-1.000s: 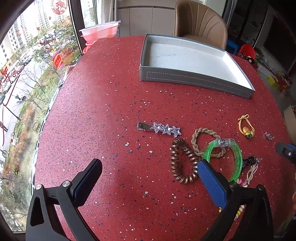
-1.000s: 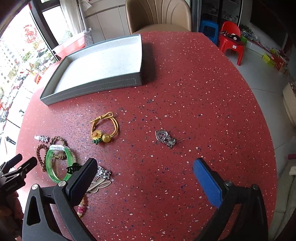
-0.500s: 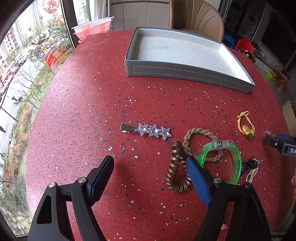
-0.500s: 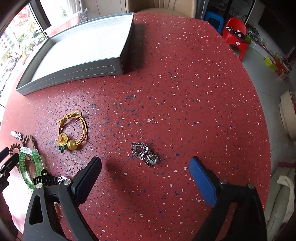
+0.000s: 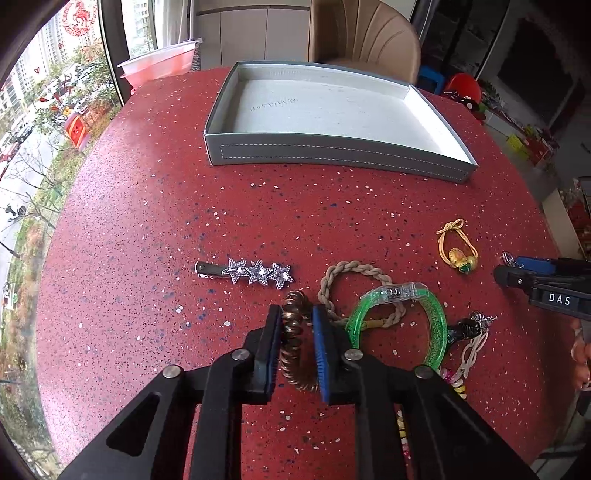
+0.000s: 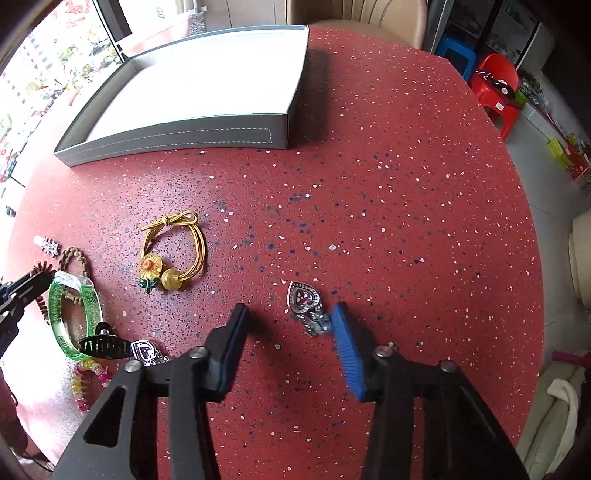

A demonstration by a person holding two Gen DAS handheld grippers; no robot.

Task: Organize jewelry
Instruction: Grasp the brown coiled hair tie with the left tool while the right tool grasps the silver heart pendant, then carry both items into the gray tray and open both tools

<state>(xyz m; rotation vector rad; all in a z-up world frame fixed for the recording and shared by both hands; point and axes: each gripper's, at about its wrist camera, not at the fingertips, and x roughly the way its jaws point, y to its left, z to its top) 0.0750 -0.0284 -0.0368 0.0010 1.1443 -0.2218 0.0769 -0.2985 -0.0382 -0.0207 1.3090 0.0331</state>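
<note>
My left gripper (image 5: 296, 314) is shut on a bronze spiral hair tie (image 5: 294, 339) that lies on the red table. A star hair clip (image 5: 255, 272), a braided band (image 5: 351, 280) and a green bangle (image 5: 424, 325) lie around it. My right gripper (image 6: 290, 312) is open and low over the table, with a silver heart pendant (image 6: 304, 301) between its fingers, close to the blue pad (image 6: 347, 350). A yellow sunflower tie (image 6: 170, 251) lies to the left of it. The grey tray (image 5: 332, 151) stands empty at the back.
A black claw clip (image 6: 99, 345), a white cord and beaded pieces (image 6: 83, 380) lie by the bangle. A tan chair (image 5: 364, 35) stands behind the tray, a pink basin (image 5: 159, 66) at the window side. The table edge curves away on the right (image 6: 532, 258).
My left gripper has moved forward and closed around the bronze spiral hair tie. My right gripper has come down and forward until the silver heart pendant is between its narrowed fingers.
</note>
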